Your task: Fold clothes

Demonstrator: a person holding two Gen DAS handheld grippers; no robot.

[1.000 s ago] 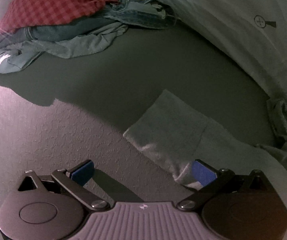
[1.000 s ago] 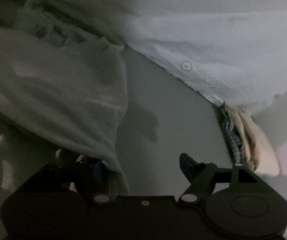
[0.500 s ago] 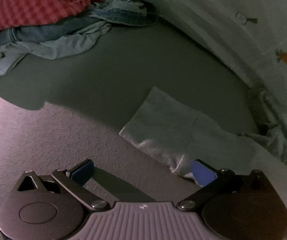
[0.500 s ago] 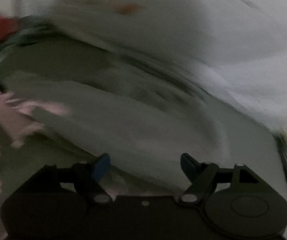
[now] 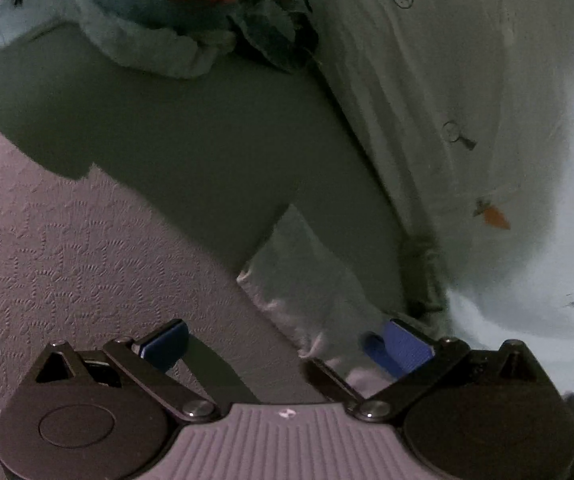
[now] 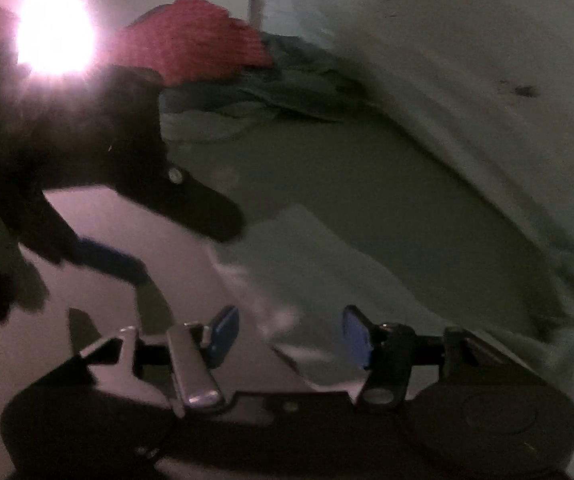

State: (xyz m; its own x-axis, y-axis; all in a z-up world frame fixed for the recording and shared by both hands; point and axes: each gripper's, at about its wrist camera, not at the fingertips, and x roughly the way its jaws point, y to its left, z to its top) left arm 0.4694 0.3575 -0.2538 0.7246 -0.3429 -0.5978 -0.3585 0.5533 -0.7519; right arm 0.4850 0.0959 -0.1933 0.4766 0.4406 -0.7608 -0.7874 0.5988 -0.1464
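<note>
Dim room, hard glare [image 6: 53, 42] at upper left of right wrist view, deep shadows, motion blur (heaviest there), fisheye-bent black corners

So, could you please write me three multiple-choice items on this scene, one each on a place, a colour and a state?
1. Where does the pile of unfolded clothes lie, seen from the left wrist?
A. at the far top of the view
B. between the jaws
C. under the folded cloth

2. What colour is the checked garment on top of that pile?
A. yellow
B. red
C. black

3. How do the left gripper's jaws stand?
A. clamped on the red garment
B. wide apart
C. shut tight

Answers:
1 A: the pile sits along the top edge, beyond the pale folded cloth.
2 B: red shows in both views.
3 B: the blue pads stand far apart, with the folded cloth's near end between them, unpressed.
</note>
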